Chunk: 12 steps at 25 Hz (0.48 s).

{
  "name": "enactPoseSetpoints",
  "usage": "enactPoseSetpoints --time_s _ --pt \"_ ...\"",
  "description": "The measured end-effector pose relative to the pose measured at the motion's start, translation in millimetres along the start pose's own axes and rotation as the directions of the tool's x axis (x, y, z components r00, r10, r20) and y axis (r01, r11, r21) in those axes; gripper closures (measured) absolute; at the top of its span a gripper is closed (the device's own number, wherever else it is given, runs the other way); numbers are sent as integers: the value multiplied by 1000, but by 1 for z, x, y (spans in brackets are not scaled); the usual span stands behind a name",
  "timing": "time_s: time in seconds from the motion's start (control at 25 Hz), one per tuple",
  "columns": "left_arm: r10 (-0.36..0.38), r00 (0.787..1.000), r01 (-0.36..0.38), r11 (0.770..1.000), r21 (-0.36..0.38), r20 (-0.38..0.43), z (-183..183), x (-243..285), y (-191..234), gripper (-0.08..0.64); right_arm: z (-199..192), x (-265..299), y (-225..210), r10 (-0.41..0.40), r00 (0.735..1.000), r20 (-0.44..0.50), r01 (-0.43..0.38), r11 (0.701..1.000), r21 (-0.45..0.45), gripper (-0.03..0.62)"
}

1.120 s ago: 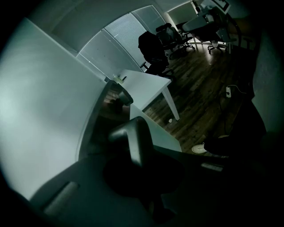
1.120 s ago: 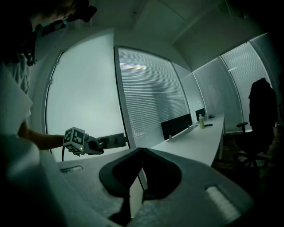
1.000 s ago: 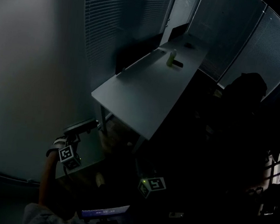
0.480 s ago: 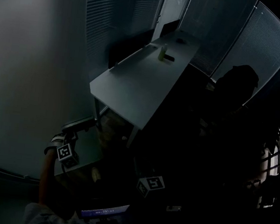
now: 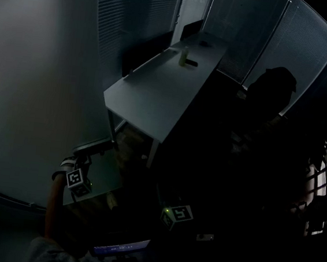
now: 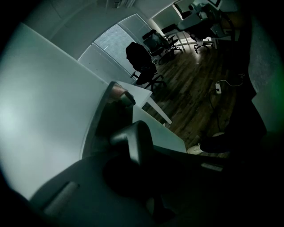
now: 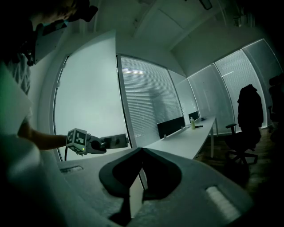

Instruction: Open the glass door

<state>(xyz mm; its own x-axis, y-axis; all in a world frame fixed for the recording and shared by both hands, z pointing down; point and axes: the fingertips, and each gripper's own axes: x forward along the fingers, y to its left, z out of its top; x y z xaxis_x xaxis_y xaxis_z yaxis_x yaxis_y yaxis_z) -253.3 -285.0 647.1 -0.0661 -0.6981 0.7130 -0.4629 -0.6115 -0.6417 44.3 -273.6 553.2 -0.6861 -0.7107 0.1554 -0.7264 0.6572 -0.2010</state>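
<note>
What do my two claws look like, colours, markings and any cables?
The left claw is dark, with a white cube bearing black square markers, a small green light and a dark cable looping below. The right claw has curved black fingers on a matte grey body and its own marker cube. The person wears a pale sleeve.

The glass door (image 5: 34,85) bounds the left; desk (image 5: 155,95) blocks ahead; right seems open.

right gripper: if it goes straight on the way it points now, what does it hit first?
Probably the near end of the white desk; nothing shows in between, though depth is hard to judge.
</note>
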Motion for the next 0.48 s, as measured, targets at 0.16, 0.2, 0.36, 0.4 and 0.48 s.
enactPoseSetpoints --time_s 0.16,0.2,0.36,0.4,0.48 --pt "-6 1000 6 1000 16 14 4 -9 -14 558 -5 -16 6 9 1000 -3 -9 1000 -4 591" --pt "-9 1000 9 1000 19 18 6 -12 -17 558 -5 -20 7 9 1000 -6 -9 1000 -4 591" --pt "-22 999 21 999 31 27 10 -24 -28 558 -6 -35 14 17 1000 -5 -17 1000 -3 591" --pt "-23 999 22 999 34 30 11 -25 -30 558 -7 -37 15 17 1000 -6 -17 1000 -3 591" --pt "-26 999 24 999 41 39 11 -24 -32 558 -9 -38 17 18 1000 -6 -18 1000 -4 591"
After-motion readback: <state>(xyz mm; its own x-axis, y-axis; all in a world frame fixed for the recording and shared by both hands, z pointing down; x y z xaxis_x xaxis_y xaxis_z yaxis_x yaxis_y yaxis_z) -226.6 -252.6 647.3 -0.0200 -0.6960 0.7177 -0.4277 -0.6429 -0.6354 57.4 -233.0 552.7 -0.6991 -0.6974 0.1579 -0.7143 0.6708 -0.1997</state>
